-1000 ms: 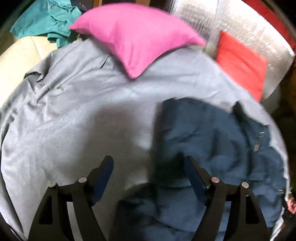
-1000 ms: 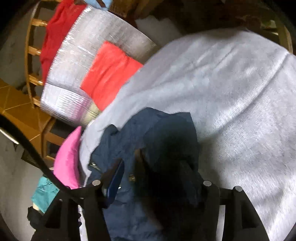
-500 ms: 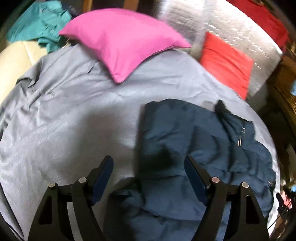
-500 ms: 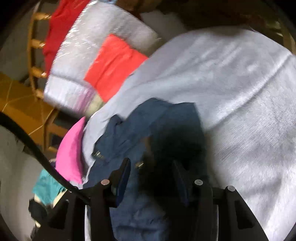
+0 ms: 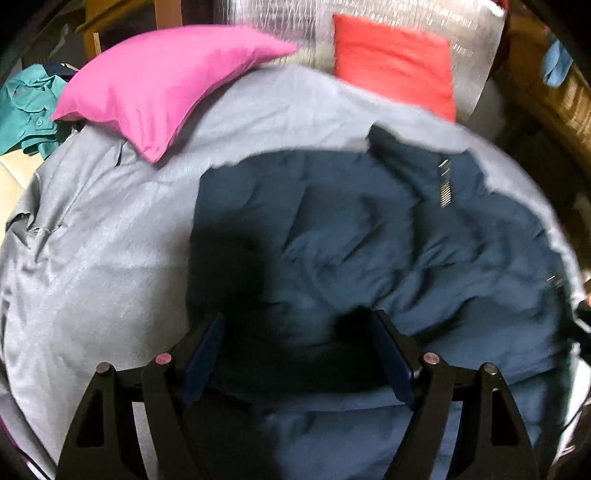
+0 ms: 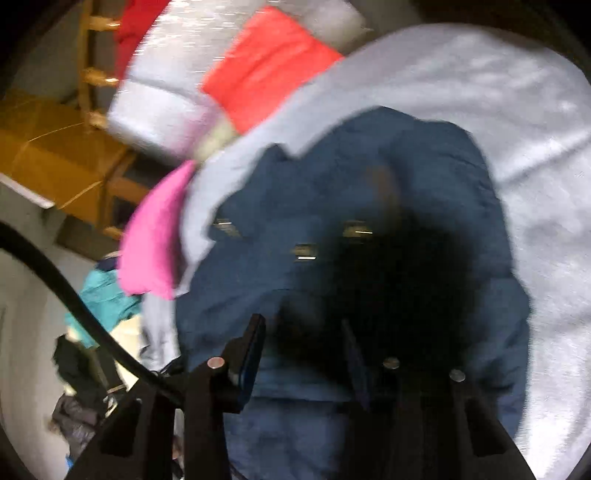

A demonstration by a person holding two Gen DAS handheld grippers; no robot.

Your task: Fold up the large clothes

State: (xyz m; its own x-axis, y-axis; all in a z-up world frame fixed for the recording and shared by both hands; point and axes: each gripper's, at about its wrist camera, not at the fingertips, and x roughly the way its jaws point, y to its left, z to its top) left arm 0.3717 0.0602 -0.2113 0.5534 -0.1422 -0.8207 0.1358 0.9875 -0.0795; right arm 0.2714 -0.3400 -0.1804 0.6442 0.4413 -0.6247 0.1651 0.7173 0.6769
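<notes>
A navy blue jacket (image 5: 369, 240) lies crumpled on a grey bedsheet (image 5: 110, 240), with its zip (image 5: 445, 184) toward the far right. My left gripper (image 5: 297, 332) hovers over the jacket's near edge, wide open, with nothing pressed between its pads. In the right wrist view the same jacket (image 6: 332, 184) fills the middle, partly under a dark shadow. My right gripper (image 6: 304, 343) hangs above it. Its jaws are closing, and no cloth shows pinched between them. That view is blurred.
A pink pillow (image 5: 166, 85) and a red cushion (image 5: 395, 62) lie at the far side of the bed, against a silver quilted mat (image 5: 277, 22). A teal garment (image 5: 22, 110) sits at the left edge. A black cable (image 6: 74, 295) and wooden furniture (image 6: 66, 158) lie off the bed.
My left gripper has swung over the jacket, which now fills more of its view. The right gripper's jaws have narrowed, and its view has rolled and pulled back a little.
</notes>
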